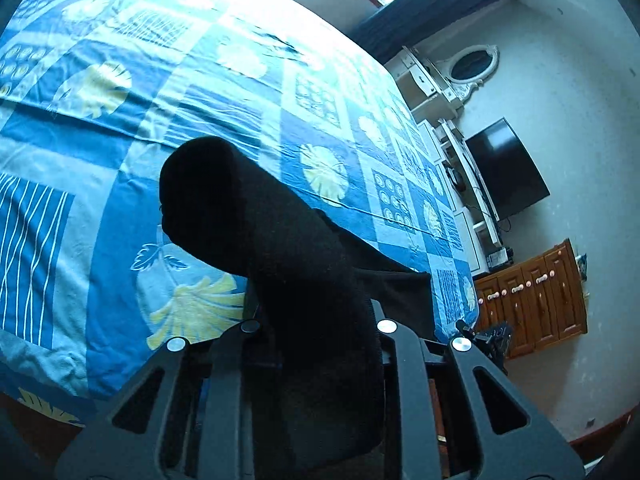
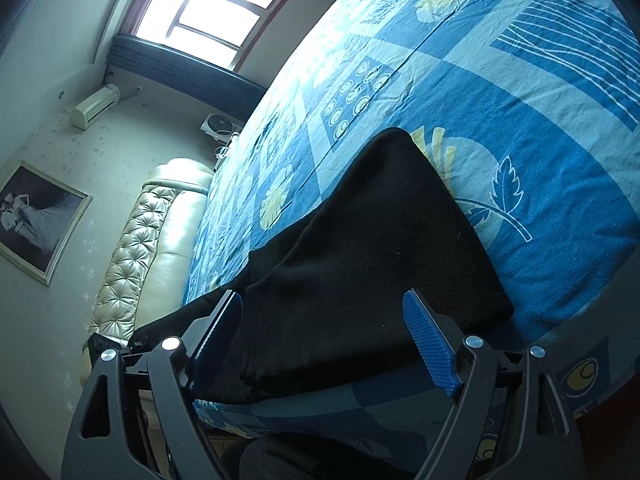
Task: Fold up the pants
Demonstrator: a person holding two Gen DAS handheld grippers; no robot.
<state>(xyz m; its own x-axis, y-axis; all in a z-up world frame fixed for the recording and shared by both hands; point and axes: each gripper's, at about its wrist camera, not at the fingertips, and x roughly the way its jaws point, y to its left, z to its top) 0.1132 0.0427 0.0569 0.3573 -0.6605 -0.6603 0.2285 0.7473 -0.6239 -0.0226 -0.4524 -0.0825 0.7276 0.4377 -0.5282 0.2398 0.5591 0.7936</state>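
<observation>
Over on the left side, the left gripper (image 1: 320,320) is clamped on a thick bunch of the black pants (image 1: 280,248), and the dark cloth rises up out of its jaws in a rounded hump that hangs above the bed (image 1: 100,200), with a further flap of the same cloth trailing down toward the bed's edge. The bed wears a blue patchwork sheet printed with pale yellow leaves, stripes and rings. Past the bed's far edge there is a white dresser with an oval mirror (image 1: 474,66), a dark television (image 1: 506,168) against the wall, and a brown wooden cabinet (image 1: 532,300) with its doors shut, so what it holds cannot be seen. Moving to the right, the right gripper (image 2: 324,340) stands with its jaws spread wide, the blue ribbed pads (image 2: 430,344) well apart and touching nothing that I can make out; the pants (image 2: 360,260) lie flat between and beyond them, near the edge of the bed (image 2: 540,140). On that side a cream tufted headboard (image 2: 132,260), a framed photograph (image 2: 36,220), a wall air conditioner (image 2: 96,106) and a bright window (image 2: 216,8) fill the wall. No writing or label is legible anywhere.
</observation>
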